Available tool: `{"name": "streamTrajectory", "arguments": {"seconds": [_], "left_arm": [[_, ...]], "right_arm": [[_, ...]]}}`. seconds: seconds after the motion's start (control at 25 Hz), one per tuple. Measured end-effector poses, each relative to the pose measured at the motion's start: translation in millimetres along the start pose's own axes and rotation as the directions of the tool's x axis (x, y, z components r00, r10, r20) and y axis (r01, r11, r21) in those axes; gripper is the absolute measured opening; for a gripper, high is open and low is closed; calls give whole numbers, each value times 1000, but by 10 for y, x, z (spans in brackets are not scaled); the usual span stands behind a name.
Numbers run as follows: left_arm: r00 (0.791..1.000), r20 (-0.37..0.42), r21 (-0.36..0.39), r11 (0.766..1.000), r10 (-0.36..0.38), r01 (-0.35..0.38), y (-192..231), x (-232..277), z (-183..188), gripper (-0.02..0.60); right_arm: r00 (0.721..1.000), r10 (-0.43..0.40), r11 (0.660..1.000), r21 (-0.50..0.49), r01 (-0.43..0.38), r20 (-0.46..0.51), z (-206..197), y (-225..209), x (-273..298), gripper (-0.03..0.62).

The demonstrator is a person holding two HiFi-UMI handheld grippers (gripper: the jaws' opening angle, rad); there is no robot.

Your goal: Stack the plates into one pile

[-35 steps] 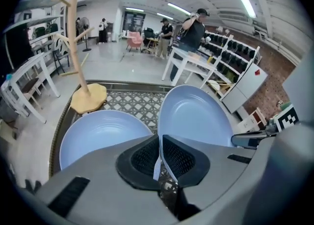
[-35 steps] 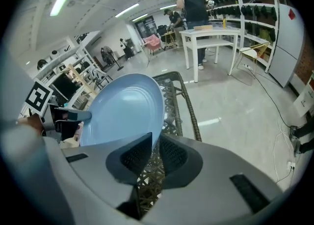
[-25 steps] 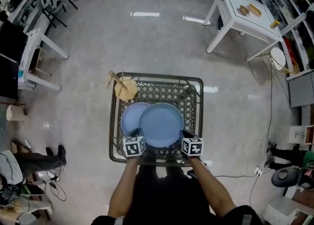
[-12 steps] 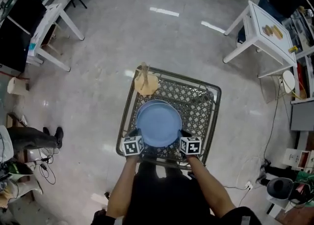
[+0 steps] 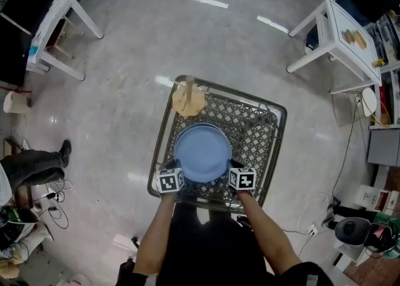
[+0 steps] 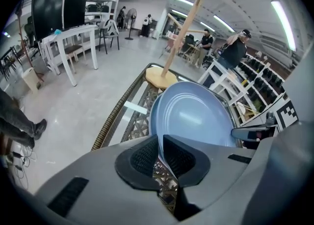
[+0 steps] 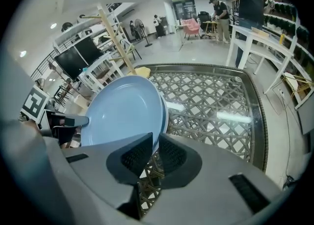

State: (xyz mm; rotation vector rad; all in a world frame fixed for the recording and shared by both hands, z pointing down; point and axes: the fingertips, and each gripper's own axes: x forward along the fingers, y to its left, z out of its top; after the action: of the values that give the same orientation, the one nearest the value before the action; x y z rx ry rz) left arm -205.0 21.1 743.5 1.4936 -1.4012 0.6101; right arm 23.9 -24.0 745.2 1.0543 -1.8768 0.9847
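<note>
Both grippers hold one light blue plate (image 5: 202,152) by opposite rims. My left gripper (image 5: 177,174) is shut on its left rim, the pads (image 6: 147,155) pinching the edge. On the right rim my right gripper (image 5: 231,170) is shut the same way, as its own view shows (image 7: 156,153). A second blue plate sits directly under the held plate (image 7: 122,113), and only its rim (image 7: 165,113) shows; whether the two touch I cannot tell. Both are over the near left part of the metal lattice table (image 5: 253,122). In the left gripper view the plate (image 6: 196,116) tilts up from the jaws.
A wooden stand with pegs (image 5: 188,97) rises at the table's far left corner. White tables stand at the upper left (image 5: 59,13) and upper right (image 5: 344,29). A person's leg (image 5: 34,166) and cables (image 5: 53,213) are on the floor at the left.
The held plate has moved left from an offset spot to lie squarely over the second plate. Both grippers stay shut on it.
</note>
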Motion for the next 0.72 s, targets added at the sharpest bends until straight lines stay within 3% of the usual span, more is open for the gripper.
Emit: {"name": "streamTrajectory", "arguments": {"seconds": [0.72], "left_arm": [[999,-46,12,1000,4,-4,84,219,20,44]], "right_arm": [[998,-7,1000,-3,7,-65,27,-67,256,38]]}}
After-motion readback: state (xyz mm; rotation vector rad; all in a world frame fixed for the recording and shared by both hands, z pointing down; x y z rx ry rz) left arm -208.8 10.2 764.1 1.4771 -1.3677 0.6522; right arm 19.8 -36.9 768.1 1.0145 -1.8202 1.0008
